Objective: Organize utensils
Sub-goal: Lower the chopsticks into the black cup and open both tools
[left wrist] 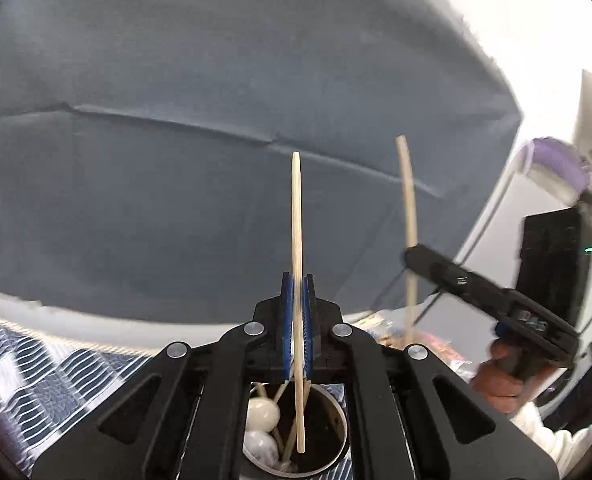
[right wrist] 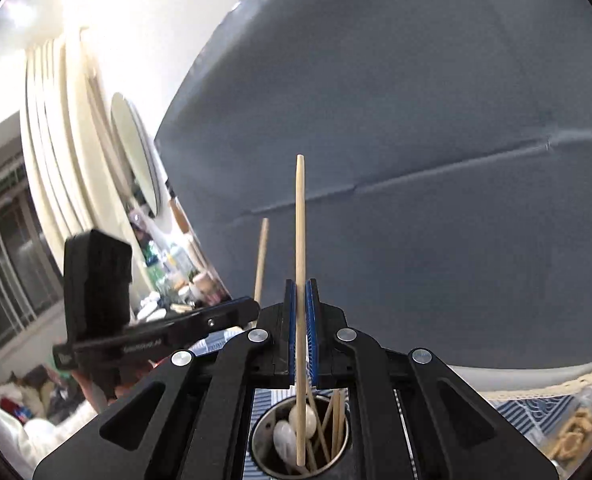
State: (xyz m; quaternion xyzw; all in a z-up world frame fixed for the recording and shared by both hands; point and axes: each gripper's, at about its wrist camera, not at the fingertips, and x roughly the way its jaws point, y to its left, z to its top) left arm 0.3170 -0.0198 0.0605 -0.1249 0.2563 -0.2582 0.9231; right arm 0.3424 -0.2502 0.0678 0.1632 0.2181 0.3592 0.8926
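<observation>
My left gripper (left wrist: 297, 280) is shut on a pale wooden chopstick (left wrist: 296, 216) held upright, its lower end over the round metal utensil cup (left wrist: 337, 446). The cup holds two white spoons (left wrist: 263, 412) and several chopsticks. My right gripper (right wrist: 300, 286) is shut on another wooden chopstick (right wrist: 299, 232), also upright over the same cup (right wrist: 262, 440). The right gripper (left wrist: 409, 258) shows at the right of the left wrist view with its chopstick (left wrist: 408, 192). The left gripper (right wrist: 254, 306) shows at the left of the right wrist view with its chopstick (right wrist: 261, 256).
A grey-blue fabric backdrop (left wrist: 216, 120) fills the back. A blue and white patterned tablecloth (left wrist: 36, 368) covers the table. Stacked white plates (right wrist: 68, 132) and assorted kitchen clutter (right wrist: 172, 276) stand at the left of the right wrist view.
</observation>
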